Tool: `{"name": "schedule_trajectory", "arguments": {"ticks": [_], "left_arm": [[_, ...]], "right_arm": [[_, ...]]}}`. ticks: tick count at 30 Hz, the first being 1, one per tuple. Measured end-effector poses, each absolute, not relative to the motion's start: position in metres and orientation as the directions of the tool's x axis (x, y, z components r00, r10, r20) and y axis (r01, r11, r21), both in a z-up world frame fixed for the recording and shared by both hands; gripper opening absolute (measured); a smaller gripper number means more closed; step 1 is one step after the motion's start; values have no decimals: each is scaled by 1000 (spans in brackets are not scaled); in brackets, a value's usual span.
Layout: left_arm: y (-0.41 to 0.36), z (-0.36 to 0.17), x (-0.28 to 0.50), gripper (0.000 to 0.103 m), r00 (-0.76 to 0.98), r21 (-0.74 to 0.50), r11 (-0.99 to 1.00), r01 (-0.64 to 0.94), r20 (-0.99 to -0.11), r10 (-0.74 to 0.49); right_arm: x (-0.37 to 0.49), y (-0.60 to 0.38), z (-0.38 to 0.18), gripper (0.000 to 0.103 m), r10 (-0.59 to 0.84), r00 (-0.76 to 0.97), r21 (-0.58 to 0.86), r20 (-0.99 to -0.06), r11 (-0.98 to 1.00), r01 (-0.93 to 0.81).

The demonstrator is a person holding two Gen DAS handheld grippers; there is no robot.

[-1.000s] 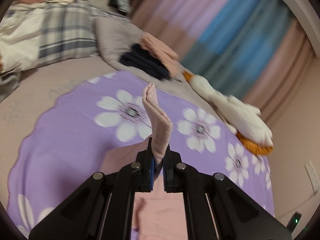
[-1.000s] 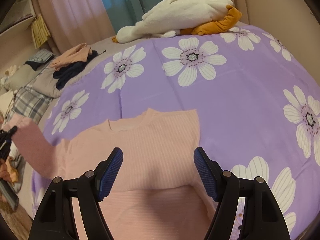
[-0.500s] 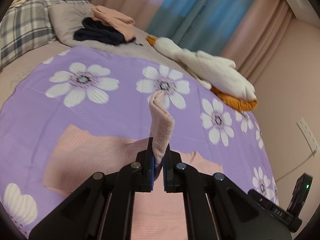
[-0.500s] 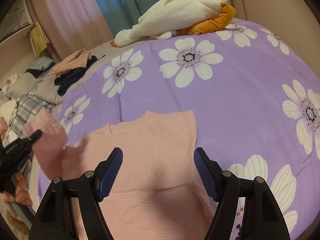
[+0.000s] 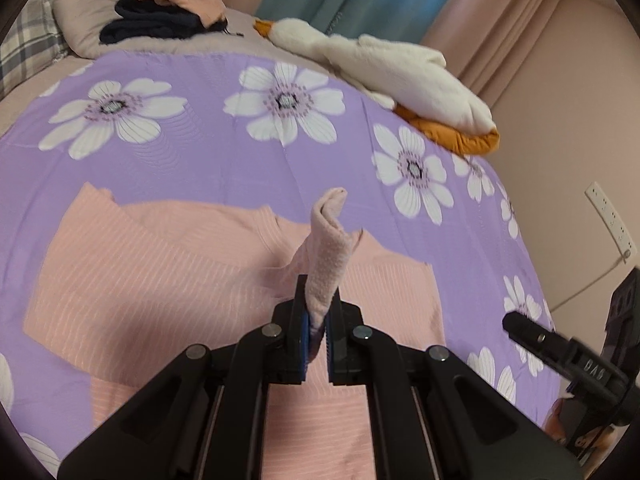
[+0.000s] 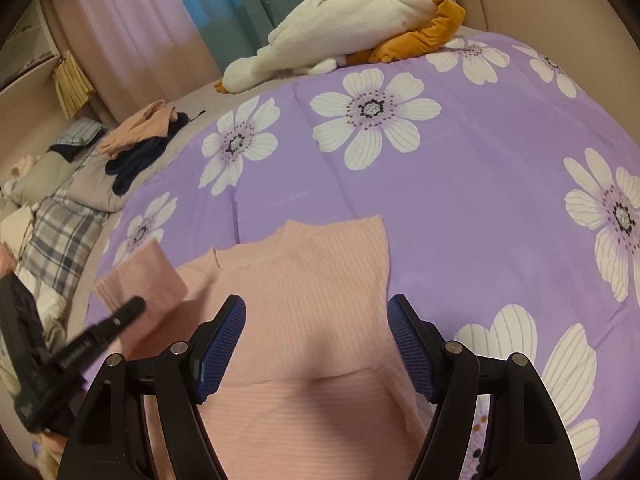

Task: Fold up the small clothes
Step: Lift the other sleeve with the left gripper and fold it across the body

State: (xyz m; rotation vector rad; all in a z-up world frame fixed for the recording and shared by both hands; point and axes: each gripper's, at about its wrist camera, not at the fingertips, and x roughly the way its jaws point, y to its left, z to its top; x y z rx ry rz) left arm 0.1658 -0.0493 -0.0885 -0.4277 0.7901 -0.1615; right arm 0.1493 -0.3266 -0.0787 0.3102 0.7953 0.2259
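Note:
A pink ribbed sweater (image 5: 168, 264) lies flat on the purple flowered bedspread (image 5: 224, 160), neck towards the far side. My left gripper (image 5: 316, 344) is shut on the cuff of its sleeve (image 5: 326, 248) and holds it raised over the sweater's body. In the right wrist view the sweater (image 6: 320, 292) lies under my right gripper (image 6: 316, 348), which is open and empty above its lower middle. The left gripper (image 6: 80, 344) enters that view from the left with the lifted sleeve (image 6: 140, 280).
A white and orange plush goose (image 5: 384, 68) lies at the far edge of the bed. A pile of pink and navy clothes (image 5: 168, 12) sits on a grey pillow at the far left. A wall socket (image 5: 608, 216) with a cable is on the right.
My left gripper has carried the sleeve from the left side inward over the sweater's body. The right gripper has stayed open above the sweater, nearly still.

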Motion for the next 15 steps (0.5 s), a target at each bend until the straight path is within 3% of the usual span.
{"name": "schedule_trajectory", "arguments": {"ticks": [15], "left_arm": [[-77, -145, 167, 5, 585, -413, 910, -32, -746, -318]], "right_arm": [[154, -331, -84, 73, 338, 658, 387, -672, 919, -77]]}}
